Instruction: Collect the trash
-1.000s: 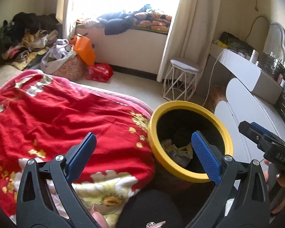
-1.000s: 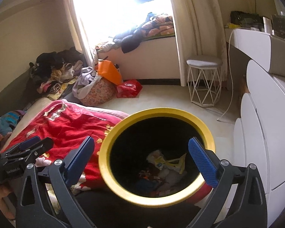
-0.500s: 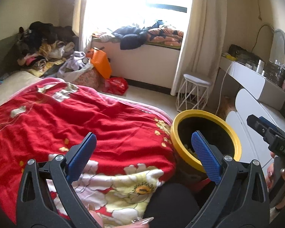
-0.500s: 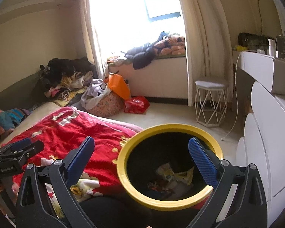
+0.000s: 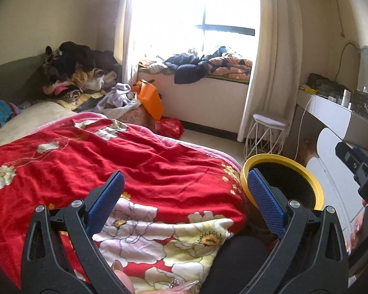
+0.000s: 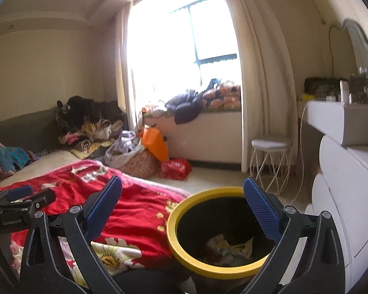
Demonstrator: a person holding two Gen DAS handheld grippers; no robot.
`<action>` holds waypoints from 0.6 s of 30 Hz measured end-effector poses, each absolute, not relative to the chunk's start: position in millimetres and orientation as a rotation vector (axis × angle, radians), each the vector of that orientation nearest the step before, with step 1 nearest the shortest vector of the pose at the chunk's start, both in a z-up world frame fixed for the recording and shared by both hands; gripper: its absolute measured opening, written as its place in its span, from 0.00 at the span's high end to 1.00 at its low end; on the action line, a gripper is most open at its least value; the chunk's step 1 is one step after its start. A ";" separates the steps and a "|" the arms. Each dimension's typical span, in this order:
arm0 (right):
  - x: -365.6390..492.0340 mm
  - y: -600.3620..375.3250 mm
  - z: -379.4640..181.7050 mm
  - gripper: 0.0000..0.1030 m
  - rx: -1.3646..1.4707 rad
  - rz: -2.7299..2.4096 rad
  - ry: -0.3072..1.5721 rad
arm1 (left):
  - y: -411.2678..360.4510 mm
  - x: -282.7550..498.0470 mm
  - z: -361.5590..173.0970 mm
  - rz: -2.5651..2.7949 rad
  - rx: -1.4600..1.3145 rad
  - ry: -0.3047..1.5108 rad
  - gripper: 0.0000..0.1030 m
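crumpled trash [image 6: 229,247] inside yellow-rimmed bin [image 6: 181,210] shows only from right wrist; left gripper [image 5: 184,201] and right gripper [image 6: 184,205] spread, empty.

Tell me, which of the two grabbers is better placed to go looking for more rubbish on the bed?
Probably the left. The left gripper is open and empty and points over the red blanket. The right gripper, also open and empty, sits by the yellow-rimmed bin, which already holds scraps.
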State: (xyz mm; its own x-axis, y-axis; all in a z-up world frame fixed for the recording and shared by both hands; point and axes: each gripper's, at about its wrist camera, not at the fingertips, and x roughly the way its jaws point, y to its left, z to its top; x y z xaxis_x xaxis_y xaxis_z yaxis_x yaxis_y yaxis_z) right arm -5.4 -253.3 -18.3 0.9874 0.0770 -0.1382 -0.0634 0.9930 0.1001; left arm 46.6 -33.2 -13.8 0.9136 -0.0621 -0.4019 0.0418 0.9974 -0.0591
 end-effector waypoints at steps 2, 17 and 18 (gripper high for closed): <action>-8.5 -251.8 -19.4 0.06 0.084 0.056 0.120 | -32.2 41.7 -14.3 -0.050 -0.051 0.403 0.10; -4.2 -245.9 -32.3 0.06 0.077 0.051 0.138 | -31.4 35.7 -19.0 -0.037 -0.038 0.381 0.10; -4.0 -245.9 -31.9 0.06 0.077 0.052 0.139 | -31.2 35.4 -19.3 -0.036 -0.039 0.381 0.10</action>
